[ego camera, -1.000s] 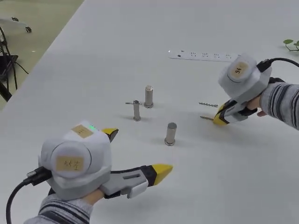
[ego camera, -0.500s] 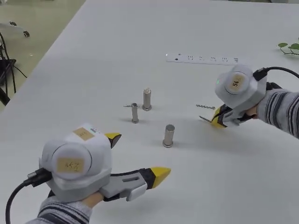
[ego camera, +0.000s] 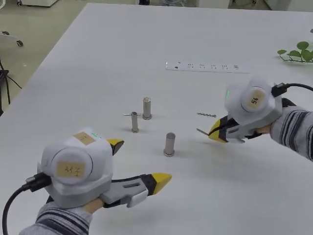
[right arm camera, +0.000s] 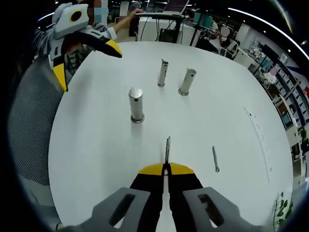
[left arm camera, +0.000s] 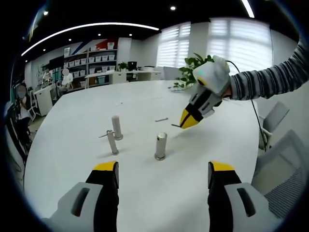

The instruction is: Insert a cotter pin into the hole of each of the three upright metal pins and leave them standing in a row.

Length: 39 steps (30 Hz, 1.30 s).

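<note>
Three upright metal pins stand mid-table: a far one (ego camera: 146, 108), a left one (ego camera: 135, 122) with a cotter pin (ego camera: 128, 115) sticking out of its top, and a near one (ego camera: 169, 144). My right gripper (ego camera: 217, 133) is shut on a second cotter pin (right arm camera: 167, 150), which points toward the near pin (right arm camera: 136, 105). A third cotter pin (ego camera: 206, 115) lies loose on the table just beyond it. My left gripper (ego camera: 140, 161) hovers open in front of the pins (left arm camera: 161, 146), with nothing between its fingers.
A white power strip (ego camera: 203, 67) lies farther back on the white table (ego camera: 98, 58). Green plant leaves (ego camera: 293, 53) reach in at the far right. The left table edge drops to the floor.
My right gripper has drawn slightly left toward the near pin, with the cotter pin's tip now off the table. The left gripper has barely moved. The head camera shifted.
</note>
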Tool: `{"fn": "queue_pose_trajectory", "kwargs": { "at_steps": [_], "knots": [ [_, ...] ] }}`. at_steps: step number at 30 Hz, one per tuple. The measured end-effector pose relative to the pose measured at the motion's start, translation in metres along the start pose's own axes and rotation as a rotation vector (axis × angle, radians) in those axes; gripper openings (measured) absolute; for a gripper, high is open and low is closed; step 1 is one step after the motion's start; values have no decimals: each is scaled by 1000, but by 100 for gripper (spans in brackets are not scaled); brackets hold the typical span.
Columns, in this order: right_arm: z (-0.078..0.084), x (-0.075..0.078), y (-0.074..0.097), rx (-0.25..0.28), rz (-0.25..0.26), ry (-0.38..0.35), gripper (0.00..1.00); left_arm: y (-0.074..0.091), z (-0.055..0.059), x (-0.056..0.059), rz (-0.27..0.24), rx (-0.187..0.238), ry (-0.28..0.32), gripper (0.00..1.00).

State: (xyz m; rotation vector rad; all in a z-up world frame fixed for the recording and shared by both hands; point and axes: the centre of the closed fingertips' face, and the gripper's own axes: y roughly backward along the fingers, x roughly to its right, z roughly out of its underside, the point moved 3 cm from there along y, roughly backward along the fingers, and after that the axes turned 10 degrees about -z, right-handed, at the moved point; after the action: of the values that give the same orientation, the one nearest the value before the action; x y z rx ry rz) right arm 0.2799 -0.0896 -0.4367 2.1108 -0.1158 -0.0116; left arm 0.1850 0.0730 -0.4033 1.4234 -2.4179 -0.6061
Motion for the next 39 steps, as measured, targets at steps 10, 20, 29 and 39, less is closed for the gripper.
{"fn": "queue_pose_trajectory", "kwargs": {
  "at_steps": [10, 20, 29, 39],
  "knots": [
    [-17, -37, 1, 13, -27, 115, 0, -4, 0, 9, 34, -20, -20, 66],
    [-36, -61, 3, 29, -32, 248, 0, -7, -2, 19, 103, -36, 43, 55],
    [-56, -81, 7, 54, -28, 352, 0, -8, -4, 24, 144, -42, 132, 45],
    [-67, -93, 7, 63, -35, 424, 0, -8, -9, 28, 195, -21, 272, 30]
  ]
}}
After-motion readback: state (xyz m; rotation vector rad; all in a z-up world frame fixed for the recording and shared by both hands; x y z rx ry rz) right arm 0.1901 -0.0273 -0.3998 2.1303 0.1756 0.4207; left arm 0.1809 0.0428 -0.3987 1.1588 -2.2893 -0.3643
